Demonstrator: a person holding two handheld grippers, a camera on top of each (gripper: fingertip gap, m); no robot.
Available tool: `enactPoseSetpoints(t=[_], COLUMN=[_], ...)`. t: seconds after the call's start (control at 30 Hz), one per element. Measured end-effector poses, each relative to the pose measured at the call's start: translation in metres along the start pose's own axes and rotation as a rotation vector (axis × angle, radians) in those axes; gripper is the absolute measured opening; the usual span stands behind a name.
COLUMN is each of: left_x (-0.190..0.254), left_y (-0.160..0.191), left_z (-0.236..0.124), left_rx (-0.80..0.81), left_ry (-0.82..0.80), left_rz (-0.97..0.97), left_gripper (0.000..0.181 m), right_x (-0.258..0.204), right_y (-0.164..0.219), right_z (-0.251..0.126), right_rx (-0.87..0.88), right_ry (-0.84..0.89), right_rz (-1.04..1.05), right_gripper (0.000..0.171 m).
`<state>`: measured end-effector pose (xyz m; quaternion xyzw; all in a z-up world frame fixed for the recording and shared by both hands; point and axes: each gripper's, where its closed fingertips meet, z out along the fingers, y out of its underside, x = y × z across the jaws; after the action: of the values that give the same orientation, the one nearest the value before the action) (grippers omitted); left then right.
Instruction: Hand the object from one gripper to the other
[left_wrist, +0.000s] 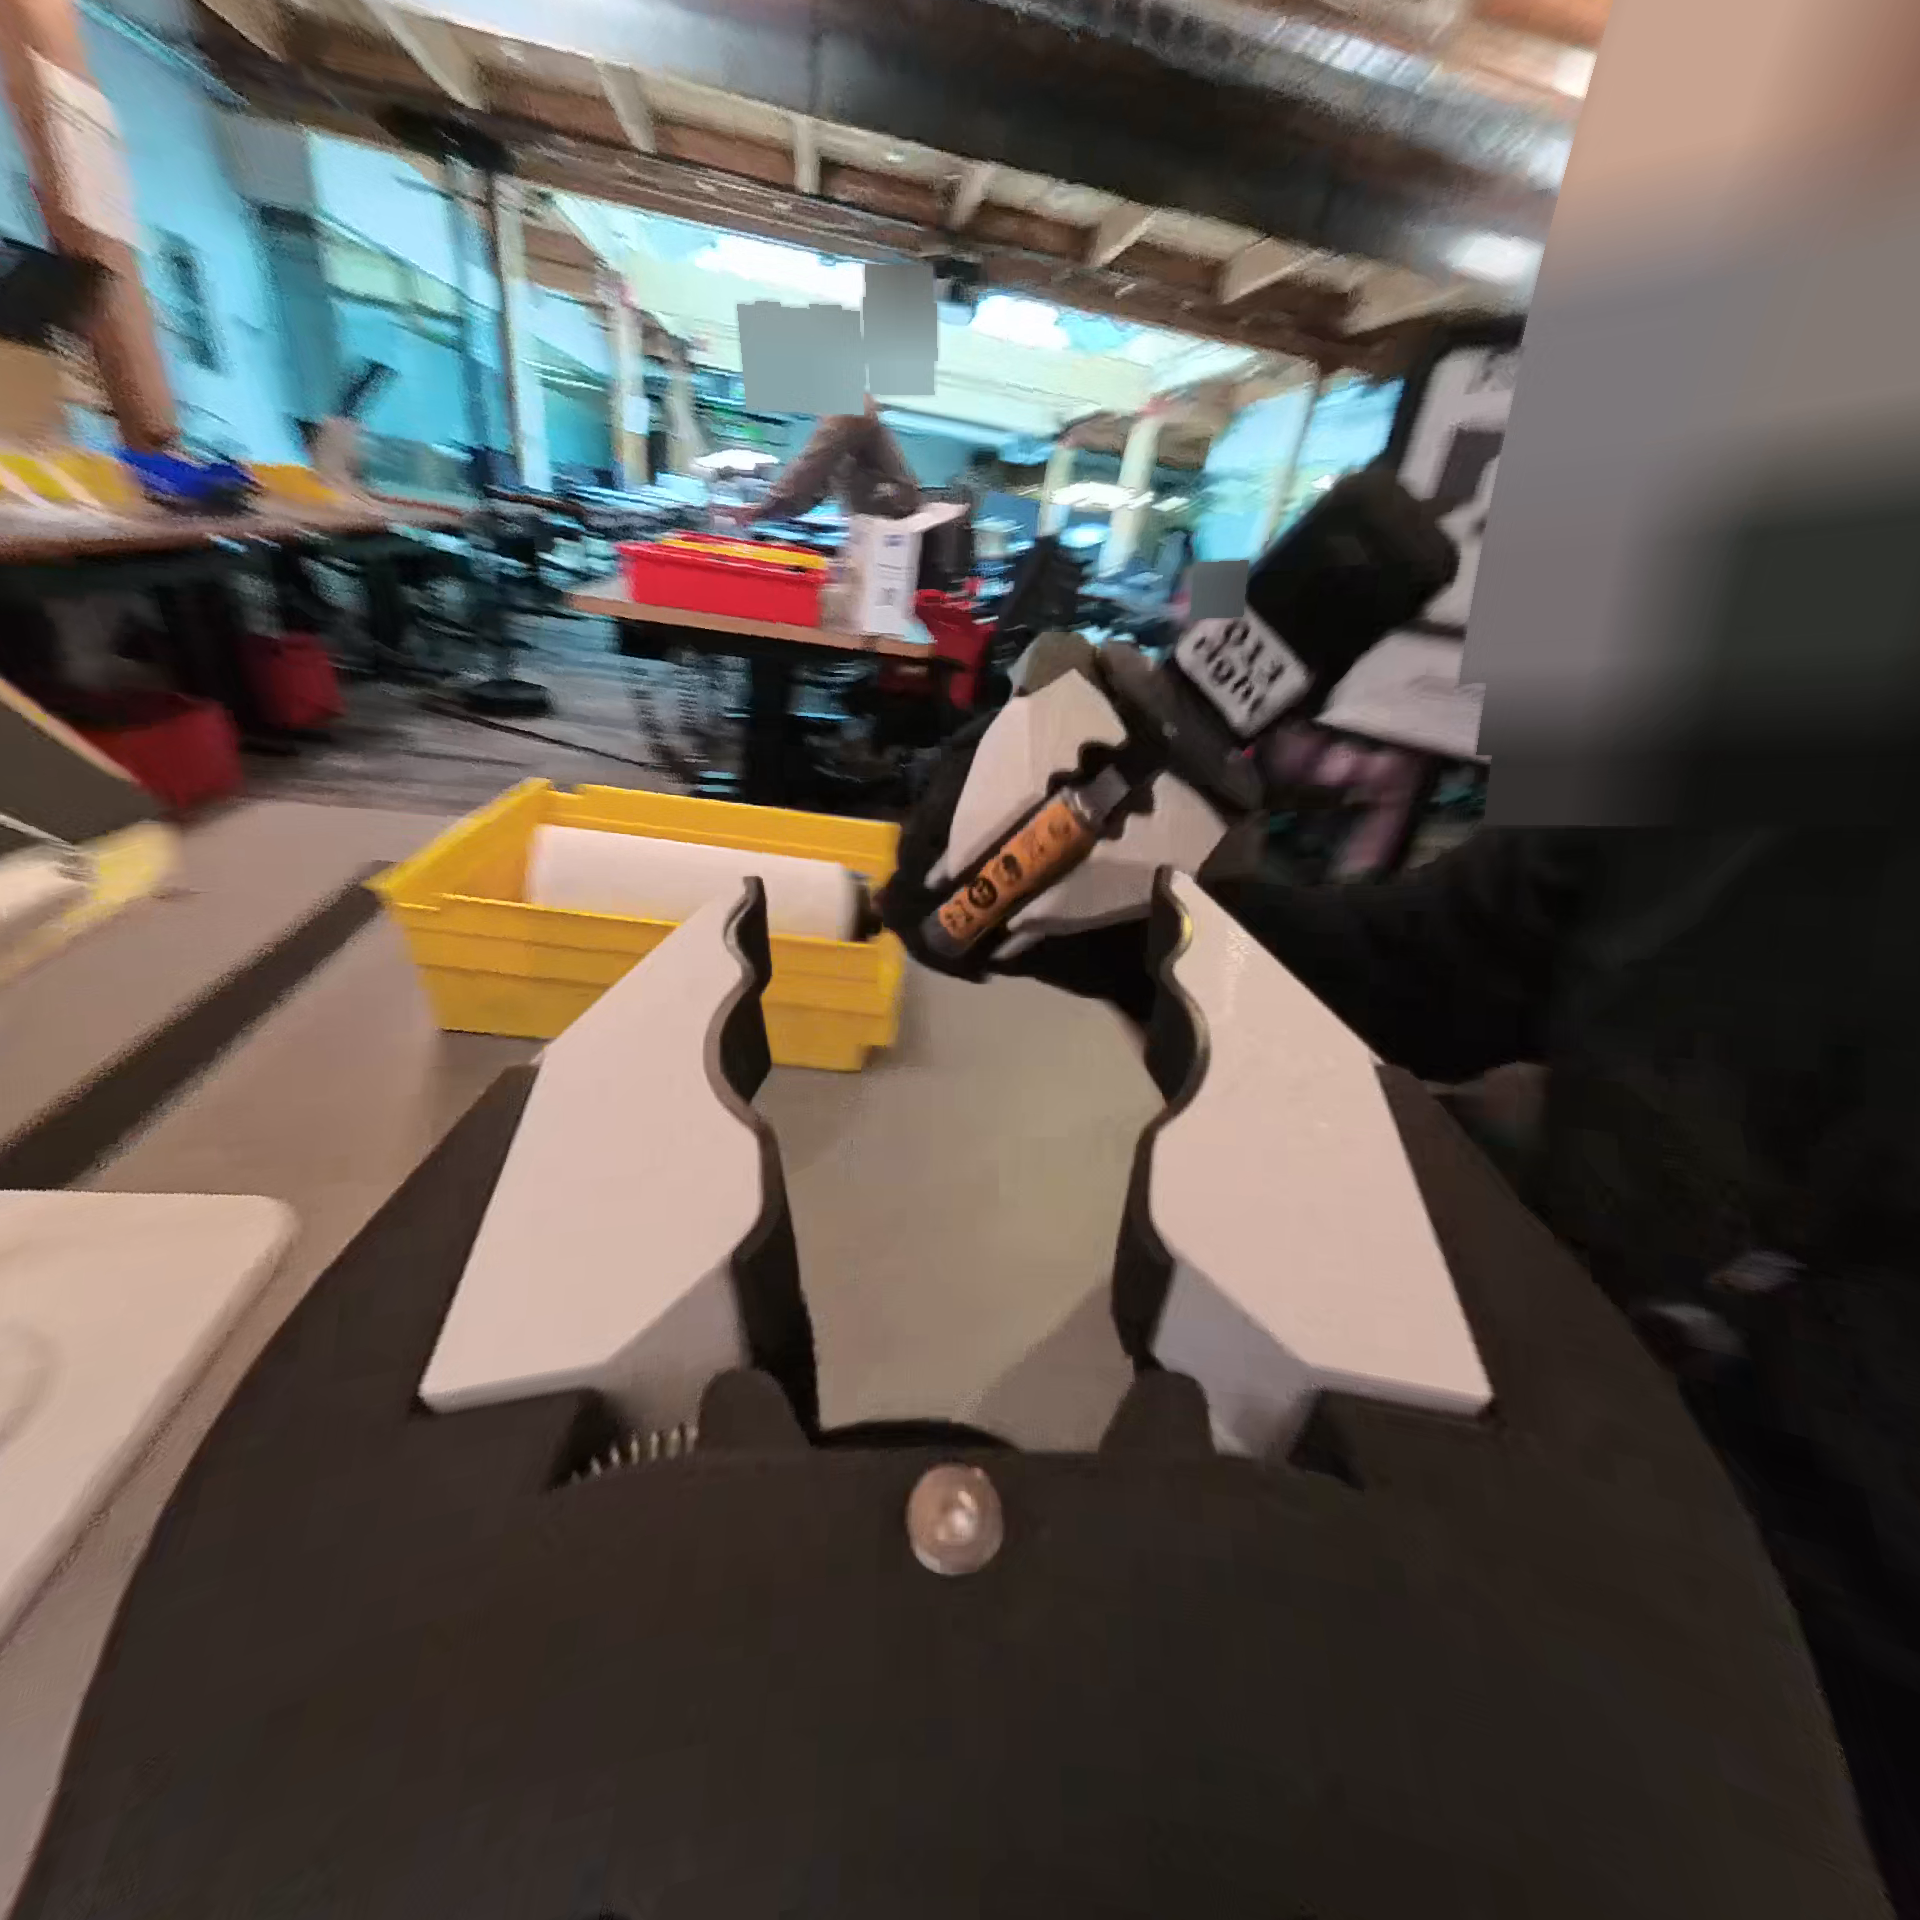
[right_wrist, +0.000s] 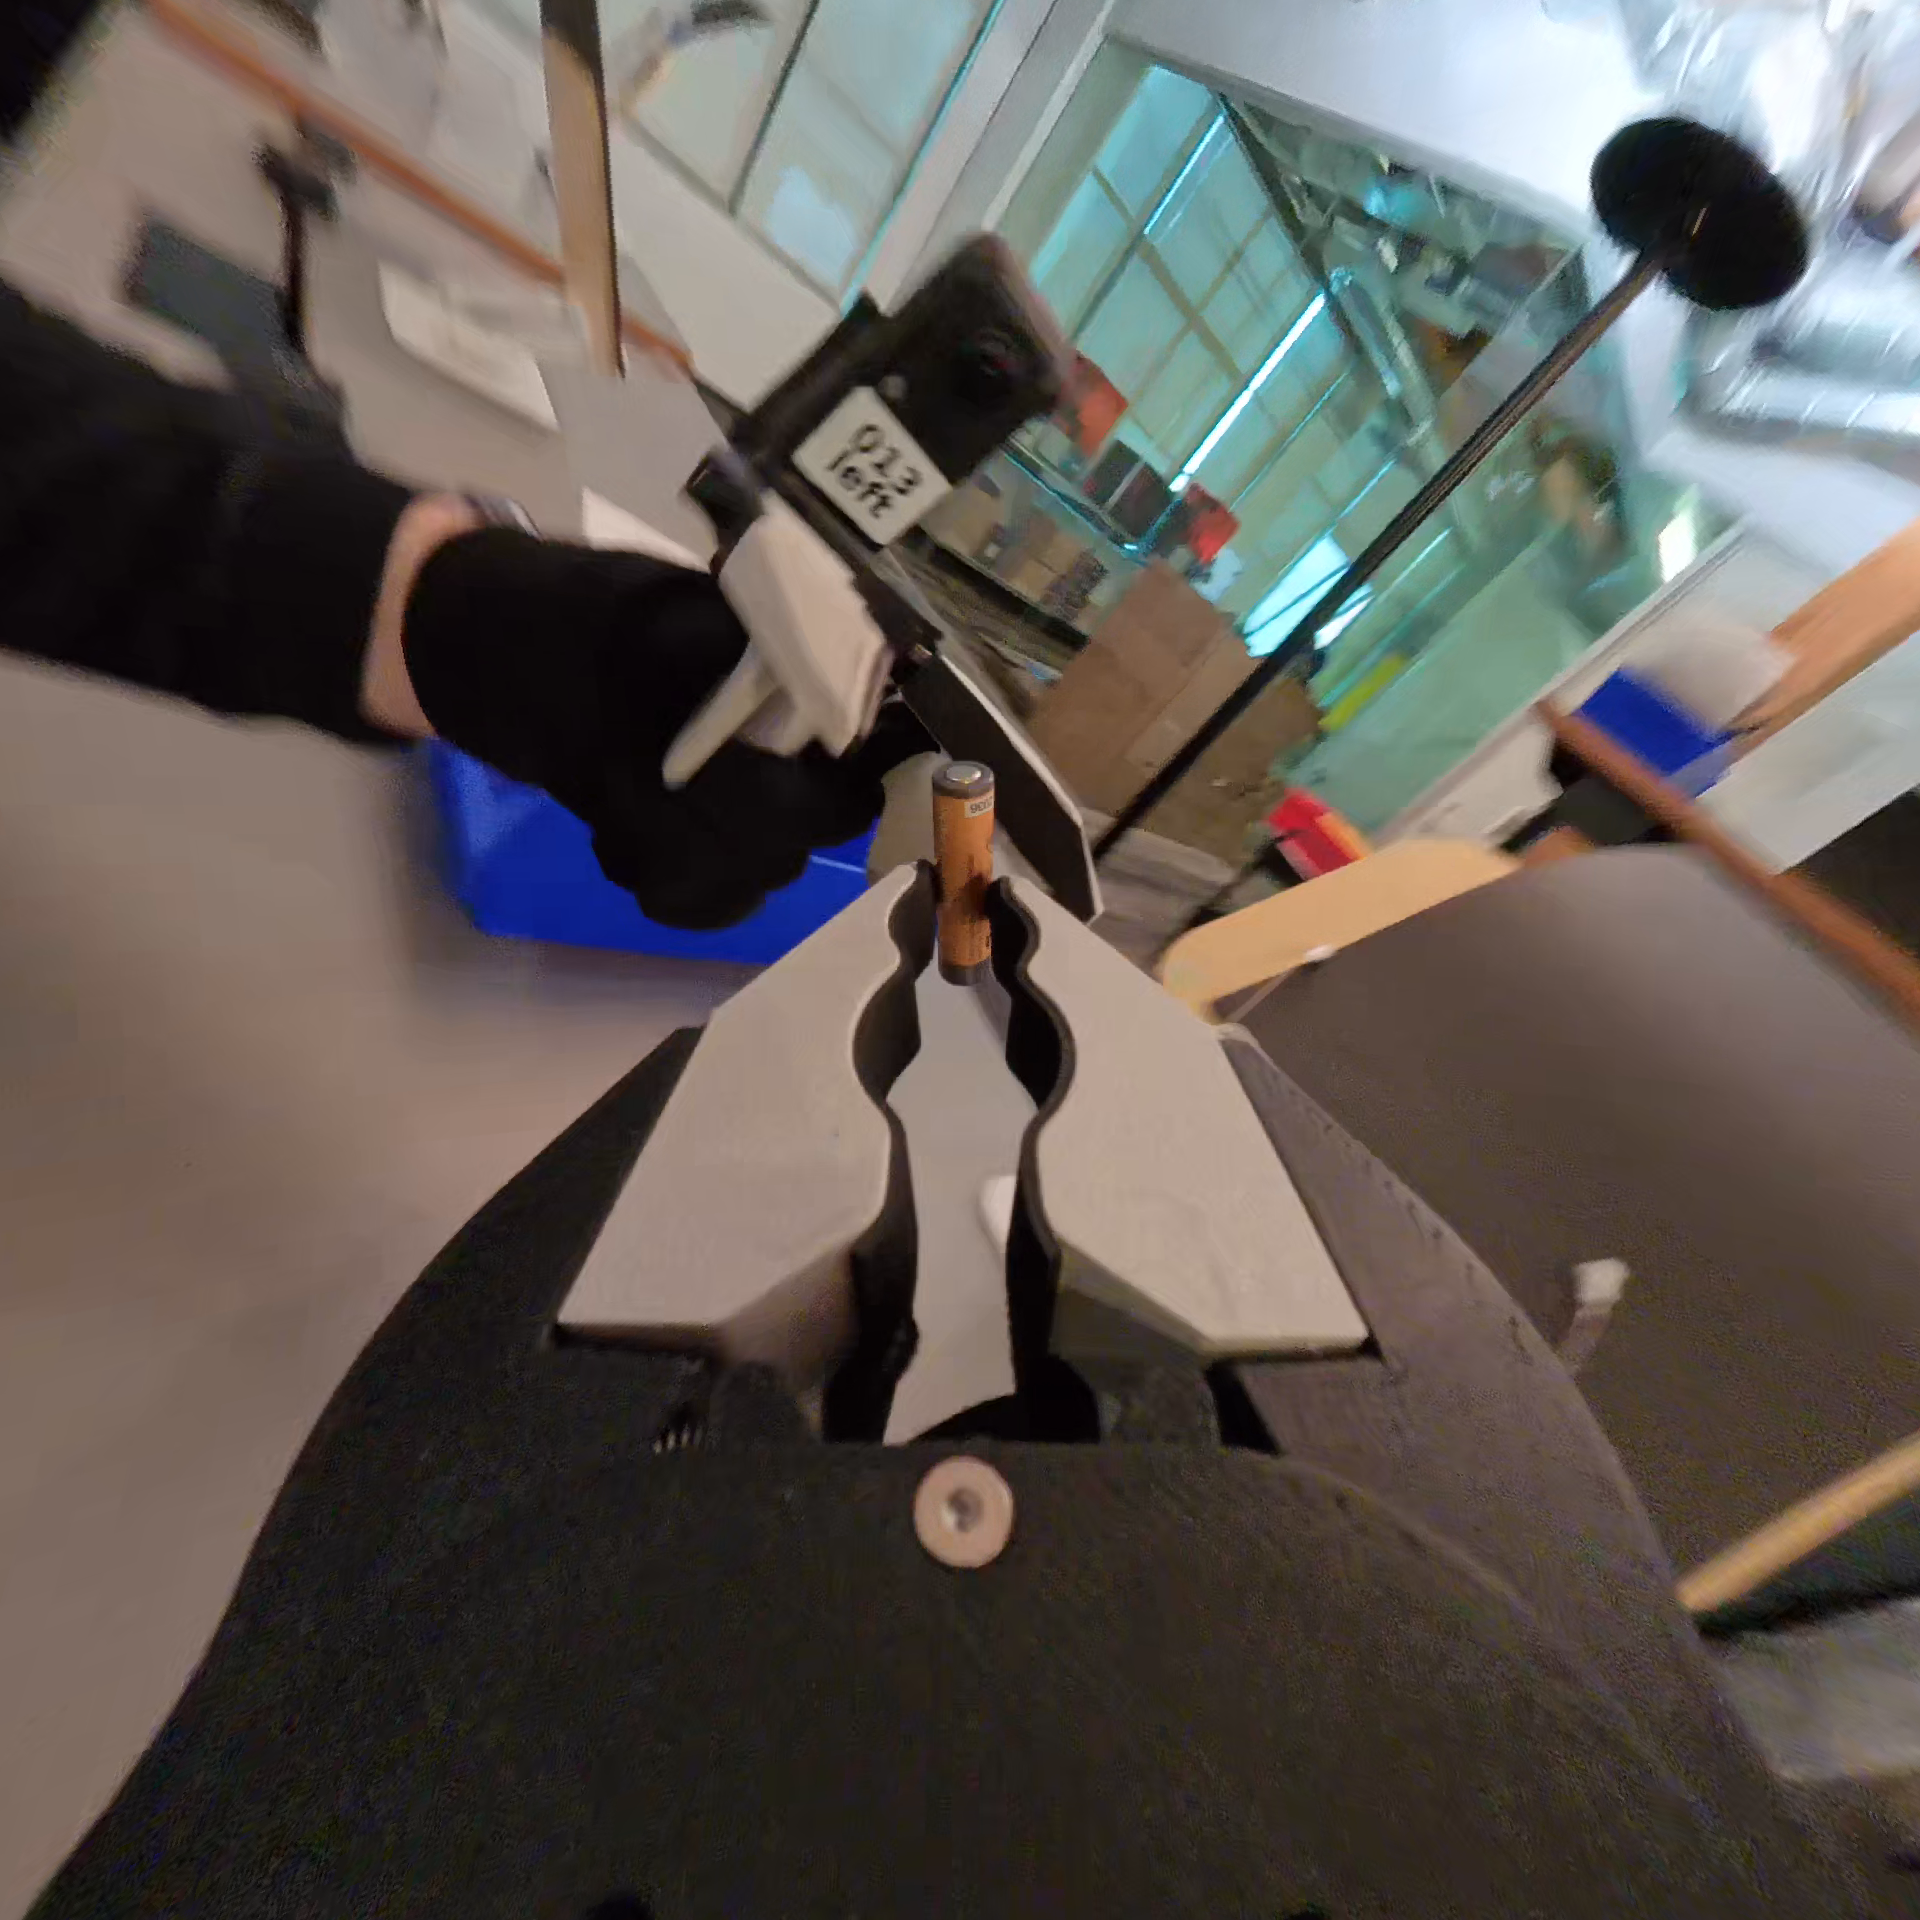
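An orange and black battery is clamped upright between the tips of my right gripper, which is shut on it. In the left wrist view the same battery shows tilted in the right gripper, just beyond and right of my left fingertips. My left gripper is open and empty above the grey table. In the right wrist view the left gripper sits just behind and left of the battery, held by a black-gloved hand.
A yellow bin holding a white roll stands on the table ahead of the left gripper. A blue bin sits behind the gloved hand. A white block lies at the left. Tables with red bins stand farther back.
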<state>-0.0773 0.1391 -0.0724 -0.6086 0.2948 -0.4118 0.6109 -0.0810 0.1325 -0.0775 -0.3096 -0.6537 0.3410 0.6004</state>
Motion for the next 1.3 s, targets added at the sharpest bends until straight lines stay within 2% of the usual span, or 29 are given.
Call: enactPoseSetpoints(t=[0.13,0.23,0.33,0.4,0.47,0.7,1.3], left_x=[-0.012,-0.019,-0.017,-0.012,-0.01,-0.008,-0.011], left_y=[0.019,0.03,0.034,0.039,0.045,0.056,0.068], left_z=[0.004,0.007,0.012,0.019,0.023,0.023,0.031], left_rx=[-0.182,-0.358,-0.468,-0.513,-0.542,-0.6,-0.664], left_ry=[-0.301,-0.474,-0.554,-0.54,-0.518,-0.469,-0.435], left_rz=[0.452,0.78,1.025,1.117,1.144,1.174,1.217], left_gripper=[0.062,0.061,0.061,0.06,0.06,0.053,0.043], right_x=[0.008,0.007,0.001,-0.007,-0.016,-0.016,-0.026], right_y=[0.005,0.013,0.023,0.03,0.034,0.048,0.059], right_z=[-0.006,-0.011,-0.014,-0.014,-0.014,-0.019,-0.021], right_rx=[0.107,0.141,0.136,0.099,0.06,-0.024,-0.081], right_ry=[-0.102,-0.215,-0.304,-0.35,-0.398,-0.398,-0.432], right_rz=[0.465,0.728,0.87,0.905,0.918,0.914,0.934], right_gripper=[0.008,0.008,0.008,0.008,0.008,0.008,0.008])
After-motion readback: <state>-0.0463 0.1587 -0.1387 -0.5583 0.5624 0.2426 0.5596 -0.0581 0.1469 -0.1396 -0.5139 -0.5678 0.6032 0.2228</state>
